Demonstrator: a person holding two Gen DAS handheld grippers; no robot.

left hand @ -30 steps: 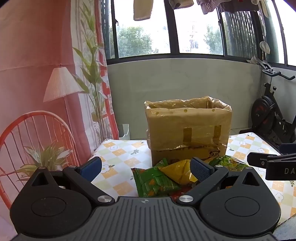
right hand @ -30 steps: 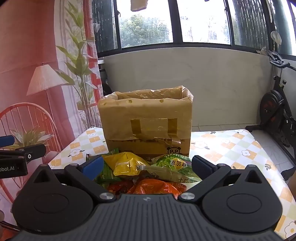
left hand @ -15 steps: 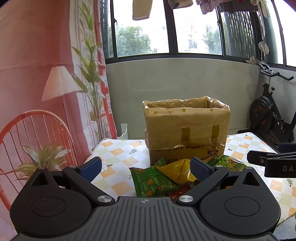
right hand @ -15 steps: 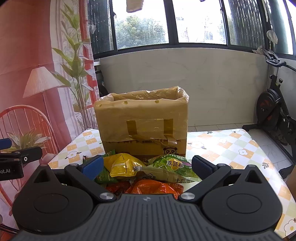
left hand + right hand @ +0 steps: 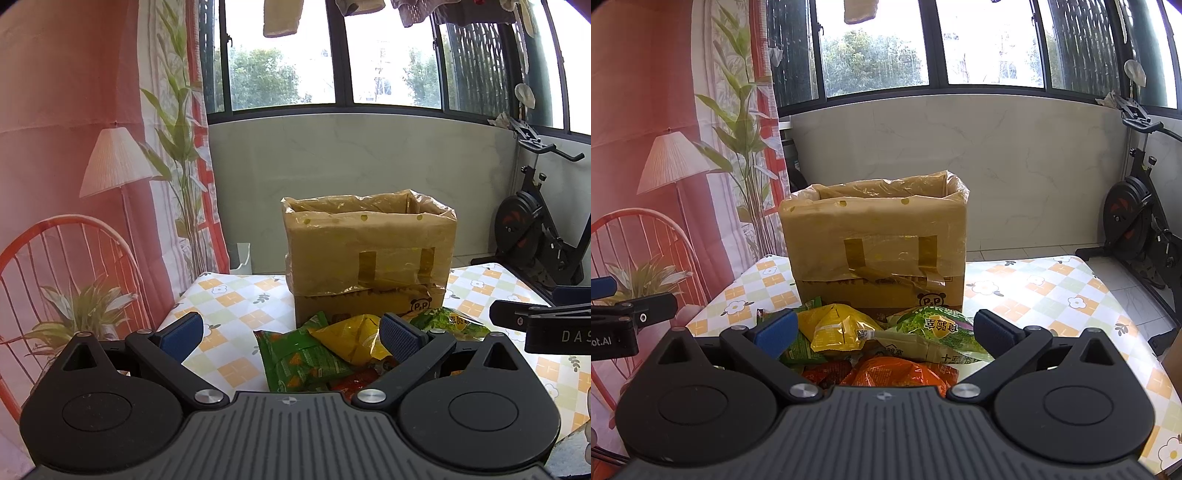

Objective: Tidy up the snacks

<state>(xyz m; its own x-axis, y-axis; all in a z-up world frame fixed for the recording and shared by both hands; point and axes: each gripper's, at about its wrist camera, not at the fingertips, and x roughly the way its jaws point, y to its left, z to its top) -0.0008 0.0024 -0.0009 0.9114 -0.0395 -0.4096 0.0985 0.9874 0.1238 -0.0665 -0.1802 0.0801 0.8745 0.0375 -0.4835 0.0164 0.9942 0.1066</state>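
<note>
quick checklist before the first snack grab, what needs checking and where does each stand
1. Right tongs open, nothing held: ok.
2. Left tongs open, nothing held: ok.
3. Cardboard box upright with its lined top open: ok.
4. Room inside the box: cannot tell, the interior is hidden from both views.
5. Yellow snack bag lies on top of the pile between the right tongs' fingers, nothing over it: ok.
6. The two tongs are apart, the left one off at the edge of the right view: ok.
</note>
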